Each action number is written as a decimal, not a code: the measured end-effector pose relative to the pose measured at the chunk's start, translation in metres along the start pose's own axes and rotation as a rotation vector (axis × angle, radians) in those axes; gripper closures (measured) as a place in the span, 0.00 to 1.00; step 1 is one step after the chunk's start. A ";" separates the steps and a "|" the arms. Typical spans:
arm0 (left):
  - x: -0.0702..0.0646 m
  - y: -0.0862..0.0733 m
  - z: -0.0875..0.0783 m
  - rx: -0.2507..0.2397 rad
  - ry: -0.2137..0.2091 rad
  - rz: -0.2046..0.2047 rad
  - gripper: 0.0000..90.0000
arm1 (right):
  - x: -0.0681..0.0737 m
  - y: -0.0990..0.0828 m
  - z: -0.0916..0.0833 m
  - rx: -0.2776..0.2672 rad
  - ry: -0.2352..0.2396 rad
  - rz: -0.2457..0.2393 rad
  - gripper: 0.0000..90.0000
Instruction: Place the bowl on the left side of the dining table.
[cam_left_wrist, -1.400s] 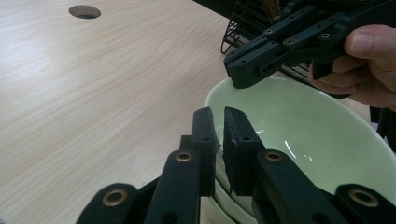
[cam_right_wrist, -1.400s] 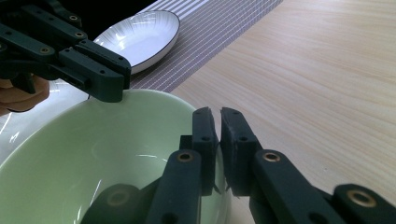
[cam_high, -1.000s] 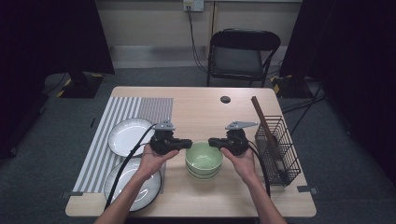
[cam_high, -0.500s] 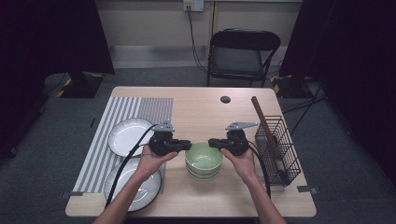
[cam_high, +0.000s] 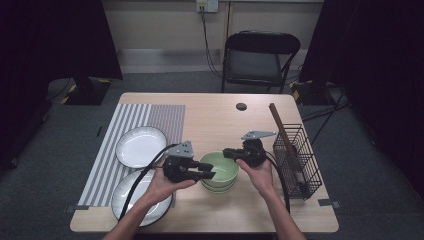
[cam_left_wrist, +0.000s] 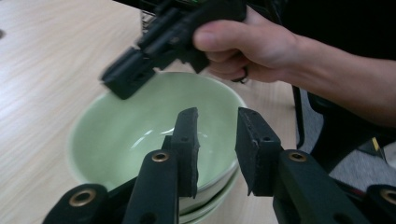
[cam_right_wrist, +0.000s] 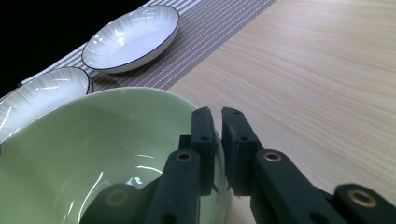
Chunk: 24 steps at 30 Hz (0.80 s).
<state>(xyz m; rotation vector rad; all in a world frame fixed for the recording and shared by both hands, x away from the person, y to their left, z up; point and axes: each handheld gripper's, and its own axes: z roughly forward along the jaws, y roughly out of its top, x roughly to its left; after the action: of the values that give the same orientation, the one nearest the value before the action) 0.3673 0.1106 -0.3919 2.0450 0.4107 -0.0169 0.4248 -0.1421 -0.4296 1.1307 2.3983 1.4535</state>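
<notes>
Jaws of the left gripper (cam_left_wrist: 217, 154) have just been opening and stand parted, nothing between them, off the near rim of the top green bowl (cam_high: 218, 170). Right gripper (cam_right_wrist: 218, 151) jaws pinch the far rim. That bowl sits nested on another at mid-table (cam_high: 220, 120), two white plates (cam_high: 140, 145) on a striped mat (cam_high: 165, 117) beside it. Lifting it cleanly likely means raising straight up while the lower bowl stays put.
</notes>
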 end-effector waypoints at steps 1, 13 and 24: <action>-0.003 0.001 0.005 0.009 -0.011 0.007 0.77 | 0.000 0.000 0.000 -0.001 -0.001 0.000 0.93; -0.013 0.010 0.050 0.141 -0.032 0.072 0.81 | 0.000 0.000 0.000 -0.003 0.000 -0.004 0.93; -0.013 0.008 0.047 0.129 -0.027 0.077 0.92 | -0.003 -0.001 -0.002 -0.003 -0.007 -0.008 0.86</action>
<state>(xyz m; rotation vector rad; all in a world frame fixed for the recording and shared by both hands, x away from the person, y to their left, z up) 0.3652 0.0634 -0.4063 2.1838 0.3205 -0.0250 0.4255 -0.1460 -0.4297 1.1224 2.3921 1.4473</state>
